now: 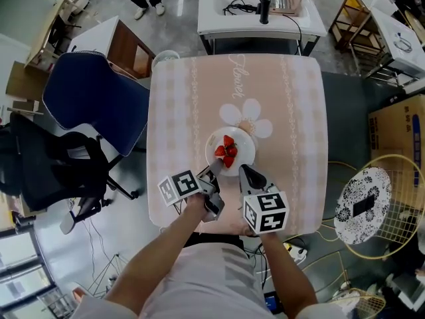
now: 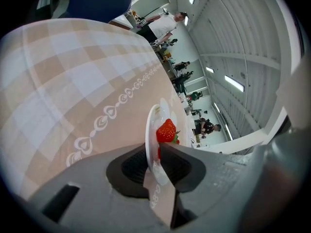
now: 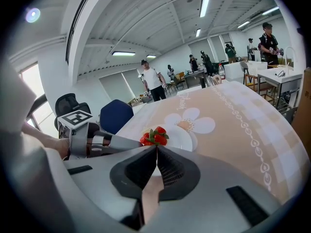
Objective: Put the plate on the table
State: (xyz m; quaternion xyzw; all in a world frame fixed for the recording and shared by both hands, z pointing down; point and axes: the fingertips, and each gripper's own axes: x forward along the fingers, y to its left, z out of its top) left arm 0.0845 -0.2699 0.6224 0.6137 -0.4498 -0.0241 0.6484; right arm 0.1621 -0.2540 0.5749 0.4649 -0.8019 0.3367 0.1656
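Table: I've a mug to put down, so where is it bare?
Bare: on the table, the left and right strips either side of the plate, and the far end beyond the flower print. Crowded: the near middle, where the left gripper and right gripper meet the plate's near rim, strawberries on it.

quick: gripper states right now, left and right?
Left gripper: open, jaws apart around the rim of the white round plate of strawberries.
Right gripper: closed, seemingly pinching that plate's near rim.

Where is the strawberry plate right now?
In the head view the plate lies mid-table, just below the cloth's printed flower, with the left hand-held gripper and right hand-held gripper at its near rim.
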